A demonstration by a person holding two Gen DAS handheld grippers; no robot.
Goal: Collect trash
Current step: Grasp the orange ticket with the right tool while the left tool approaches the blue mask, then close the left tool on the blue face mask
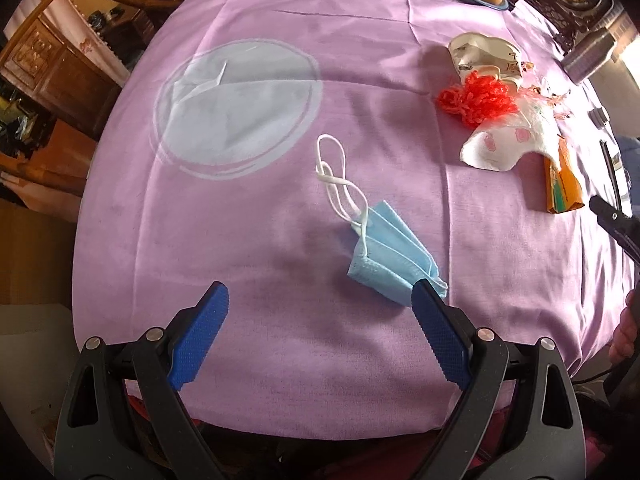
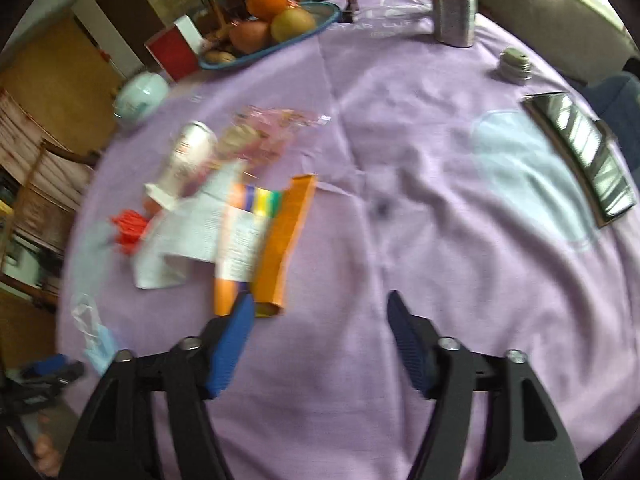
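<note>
A crumpled blue face mask (image 1: 390, 258) with white ear loops lies on the purple tablecloth (image 1: 260, 220). My left gripper (image 1: 320, 294) is open and empty just in front of it; its right finger (image 1: 434, 328) touches or overlaps the mask's near corner. A trash pile lies to the right: red yarn (image 1: 476, 98), a crushed can (image 1: 486, 56), printed paper (image 1: 508, 140) and an orange carton (image 1: 562, 188). In the blurred right wrist view my right gripper (image 2: 320, 300) is open and empty, its left finger (image 2: 230, 346) at the near end of the orange carton (image 2: 286, 244), with the paper (image 2: 192, 236), can (image 2: 186, 158) and yarn (image 2: 128, 226) beyond.
A blue fruit dish (image 2: 320, 20) with oranges and a red box (image 2: 172, 52) stand at the far side. A metal bottle (image 2: 456, 0), a small lid (image 2: 514, 64) and a phone (image 2: 582, 152) sit at the right. Wooden chairs and cabinets (image 1: 52, 60) surround the table.
</note>
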